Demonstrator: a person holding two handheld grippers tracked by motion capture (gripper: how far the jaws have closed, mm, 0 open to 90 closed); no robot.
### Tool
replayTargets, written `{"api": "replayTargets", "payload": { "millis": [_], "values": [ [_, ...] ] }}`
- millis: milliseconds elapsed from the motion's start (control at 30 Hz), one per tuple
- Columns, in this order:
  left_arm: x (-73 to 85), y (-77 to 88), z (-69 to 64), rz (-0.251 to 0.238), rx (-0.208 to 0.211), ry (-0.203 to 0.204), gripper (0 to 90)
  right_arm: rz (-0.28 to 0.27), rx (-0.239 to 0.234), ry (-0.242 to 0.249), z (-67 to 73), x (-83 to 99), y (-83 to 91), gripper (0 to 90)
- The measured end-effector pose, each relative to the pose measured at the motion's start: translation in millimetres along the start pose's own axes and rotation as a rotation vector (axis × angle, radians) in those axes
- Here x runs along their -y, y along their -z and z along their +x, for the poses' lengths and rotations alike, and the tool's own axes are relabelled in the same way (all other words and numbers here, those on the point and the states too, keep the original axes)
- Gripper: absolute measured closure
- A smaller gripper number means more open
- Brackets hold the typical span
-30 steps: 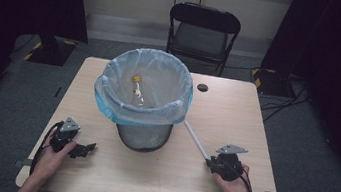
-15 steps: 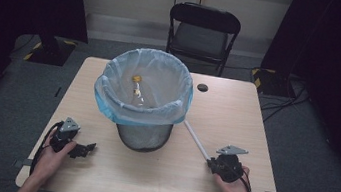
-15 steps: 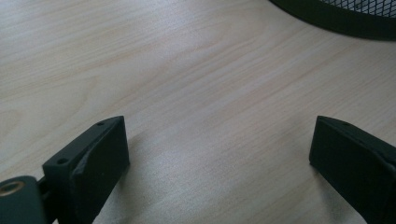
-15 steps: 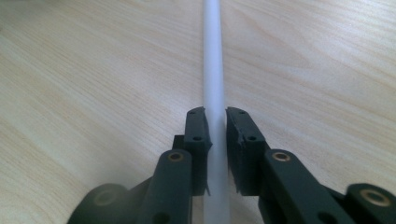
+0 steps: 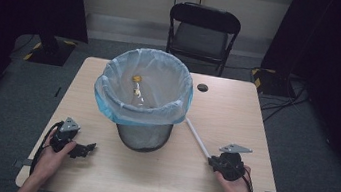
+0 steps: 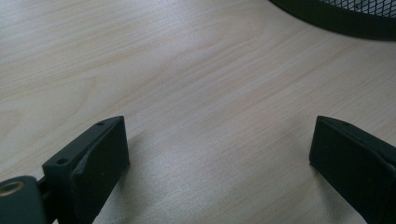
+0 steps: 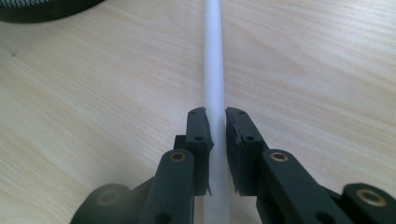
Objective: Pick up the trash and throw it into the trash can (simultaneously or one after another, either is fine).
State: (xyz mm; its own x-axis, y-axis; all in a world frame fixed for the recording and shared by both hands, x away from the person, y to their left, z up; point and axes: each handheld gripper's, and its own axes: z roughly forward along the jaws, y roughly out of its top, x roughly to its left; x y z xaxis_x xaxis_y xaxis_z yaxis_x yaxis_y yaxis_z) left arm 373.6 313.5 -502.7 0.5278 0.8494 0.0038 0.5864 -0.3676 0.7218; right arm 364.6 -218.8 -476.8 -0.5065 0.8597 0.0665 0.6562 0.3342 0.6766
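A thin white rod lies on the wooden table, running from beside the bin toward the near right. My right gripper has closed its jaws on the rod's near end; in the right gripper view the two black pads press the white rod from both sides. My left gripper rests on the table at the near left, its jaws wide apart with bare wood between them. A black mesh bin lined with a pale blue bag stands mid-table, with a clear bottle inside.
A black folding chair stands beyond the table's far edge. A round cable hole sits in the tabletop behind the bin. The bin's dark base edges into the left gripper view at top right.
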Motion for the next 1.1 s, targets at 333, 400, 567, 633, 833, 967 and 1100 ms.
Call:
{"api": "replayTargets", "payload": {
  "millis": [333,400,567,633,833,967,1100],
  "values": [
    [0.0,0.1,0.0,0.001,0.000,0.000,4.3,-0.054,-0.004,-0.024,-3.7,-6.4,5.1,80.4],
    [0.0,0.0,-0.1,0.000,0.000,0.001,4.3,-0.075,-0.002,-0.025,-3.5,-9.4,7.3,80.4],
    [0.0,0.0,-0.1,0.000,0.000,0.001,4.3,-0.105,0.000,-0.034,-4.1,-15.0,12.1,80.4],
    [0.0,0.0,-0.1,0.000,0.000,0.001,4.3,-0.119,0.003,-0.040,-5.2,-18.0,14.2,80.4],
    [0.0,0.0,-0.1,0.000,0.000,0.001,4.3,-0.167,0.009,-0.042,-9.1,-27.9,22.9,80.4],
    [0.0,0.0,-0.1,0.001,-0.001,0.001,4.3,-0.197,0.015,-0.048,-12.8,-34.1,29.4,80.4],
    [0.0,0.0,-0.1,0.000,0.000,0.001,4.3,-0.221,0.014,-0.056,-15.8,-39.0,34.1,80.5]
  ]
}}
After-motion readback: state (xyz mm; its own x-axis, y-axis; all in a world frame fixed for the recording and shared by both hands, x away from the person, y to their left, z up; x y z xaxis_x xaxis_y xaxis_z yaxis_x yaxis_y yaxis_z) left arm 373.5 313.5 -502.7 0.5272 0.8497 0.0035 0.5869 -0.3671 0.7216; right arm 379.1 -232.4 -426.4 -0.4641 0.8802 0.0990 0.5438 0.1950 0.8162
